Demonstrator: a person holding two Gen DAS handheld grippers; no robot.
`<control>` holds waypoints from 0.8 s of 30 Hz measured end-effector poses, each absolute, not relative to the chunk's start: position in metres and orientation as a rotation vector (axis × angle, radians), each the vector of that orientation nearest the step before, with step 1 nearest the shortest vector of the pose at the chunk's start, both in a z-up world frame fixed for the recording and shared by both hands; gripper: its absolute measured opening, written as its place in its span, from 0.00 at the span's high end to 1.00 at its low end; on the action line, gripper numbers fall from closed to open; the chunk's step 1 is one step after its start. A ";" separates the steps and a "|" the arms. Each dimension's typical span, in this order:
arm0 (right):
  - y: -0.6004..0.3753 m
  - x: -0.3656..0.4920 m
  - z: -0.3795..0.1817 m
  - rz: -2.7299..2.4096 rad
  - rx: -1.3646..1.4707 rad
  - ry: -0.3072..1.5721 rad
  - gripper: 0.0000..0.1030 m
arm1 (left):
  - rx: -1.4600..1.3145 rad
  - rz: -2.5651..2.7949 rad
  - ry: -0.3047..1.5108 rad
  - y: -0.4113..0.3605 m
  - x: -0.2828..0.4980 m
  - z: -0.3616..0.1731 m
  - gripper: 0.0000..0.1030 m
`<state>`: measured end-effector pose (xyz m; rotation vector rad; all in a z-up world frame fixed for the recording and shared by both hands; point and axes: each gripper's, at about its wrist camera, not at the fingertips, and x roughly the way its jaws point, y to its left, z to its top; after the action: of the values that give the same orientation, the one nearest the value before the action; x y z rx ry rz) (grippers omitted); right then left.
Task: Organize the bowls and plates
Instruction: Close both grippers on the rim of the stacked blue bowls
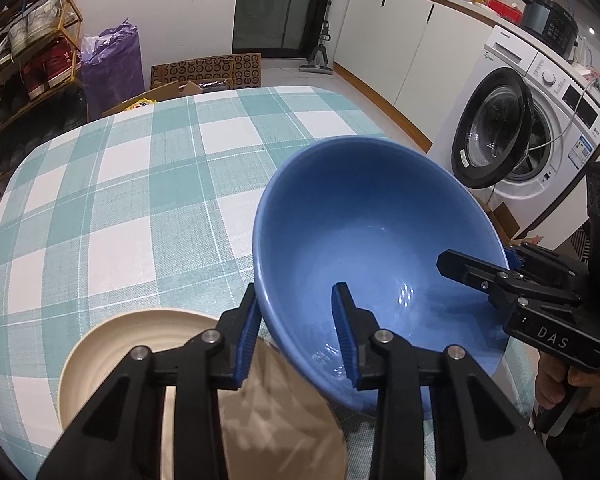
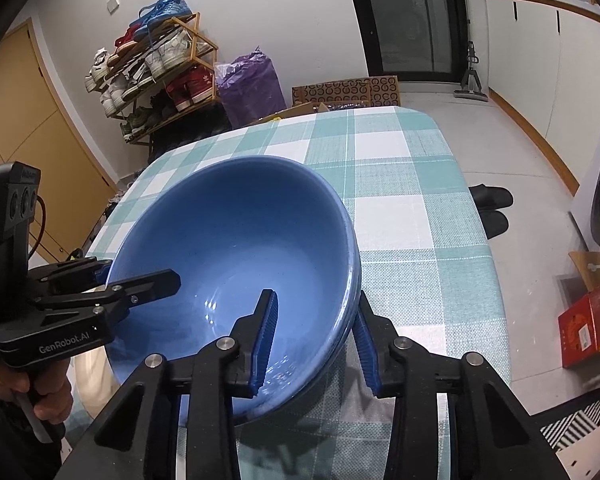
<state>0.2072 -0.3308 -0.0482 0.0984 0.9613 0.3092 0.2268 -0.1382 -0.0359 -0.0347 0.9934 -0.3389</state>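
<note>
A large blue bowl is held tilted above the checked table, between both grippers. My left gripper straddles its near-left rim, one finger inside and one outside, pads close against the wall. My right gripper straddles the opposite rim the same way; it also shows in the left wrist view. In the right wrist view the blue bowl shows a doubled rim edge, perhaps two nested bowls. A cream plate lies on the table under my left gripper.
The table has a teal-and-white checked cloth. A washing machine with its door open stands at the right. A shoe rack, a purple bag and cardboard boxes stand beyond the table. A red box sits on the floor.
</note>
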 end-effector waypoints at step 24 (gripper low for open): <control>-0.333 0.196 -0.038 0.284 0.093 0.915 0.63 | -0.033 -0.342 0.988 -0.141 0.219 -0.032 0.67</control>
<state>0.1956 -0.3333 -0.0378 0.0928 0.9148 0.2840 0.2195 -0.1413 -0.0316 -0.0328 0.9878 -0.3419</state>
